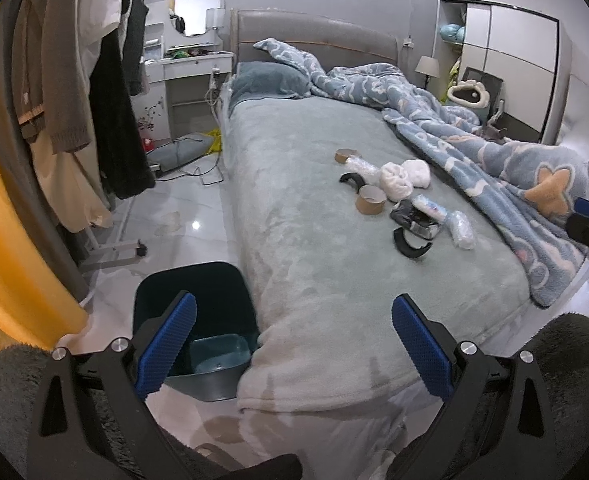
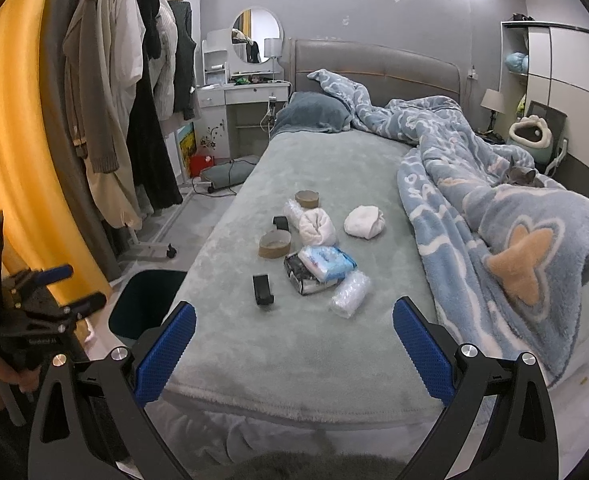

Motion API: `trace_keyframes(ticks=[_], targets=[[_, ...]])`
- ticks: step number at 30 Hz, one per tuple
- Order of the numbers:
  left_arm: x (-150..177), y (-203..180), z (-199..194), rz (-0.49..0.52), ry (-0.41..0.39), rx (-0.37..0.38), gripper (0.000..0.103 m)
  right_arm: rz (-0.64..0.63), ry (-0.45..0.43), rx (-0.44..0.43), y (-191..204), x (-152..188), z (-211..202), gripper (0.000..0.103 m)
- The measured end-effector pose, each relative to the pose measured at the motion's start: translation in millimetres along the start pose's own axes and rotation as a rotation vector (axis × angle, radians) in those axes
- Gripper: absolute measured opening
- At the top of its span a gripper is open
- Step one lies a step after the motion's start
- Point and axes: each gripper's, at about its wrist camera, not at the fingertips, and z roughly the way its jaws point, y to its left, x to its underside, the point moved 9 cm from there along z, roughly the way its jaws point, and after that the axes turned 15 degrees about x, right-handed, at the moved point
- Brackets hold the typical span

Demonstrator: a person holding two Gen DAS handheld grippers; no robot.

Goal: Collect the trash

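Both tools are hanging at the foot edge of the bed (image 2: 294,360), holding nothing: the left tool (image 1: 293,344) and the right tool (image 2: 294,346) are each standing with blue pads spread wide. The trash is lying in a cluster mid-bed, beside the bunched blue blanket (image 2: 494,208): two cardboard tape cores (image 2: 274,244), white wads (image 2: 364,222), a tissue pack (image 2: 326,262), clear plastic wrap (image 2: 348,294) and small black pieces (image 2: 263,289). A dark bin (image 1: 198,320) is standing on the floor against the bed's left foot corner.
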Motion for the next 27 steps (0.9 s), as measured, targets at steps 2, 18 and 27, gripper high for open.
trace_keyframes(ticks=[2, 18, 27], targets=[[-3, -5, 3, 0.019, 0.006, 0.012, 0.100, 0.004, 0.011, -0.003, -3, -3, 6, 0.100], [-16, -50, 53, 0.065, 0.059, 0.168, 0.092, 0.036, 0.123, -0.036, -12, -2, 92, 0.090], [-20, -58, 93, 0.083, 0.116, 0.303, 0.091, 0.119, 0.210, -0.096, -25, 12, 149, 0.075]])
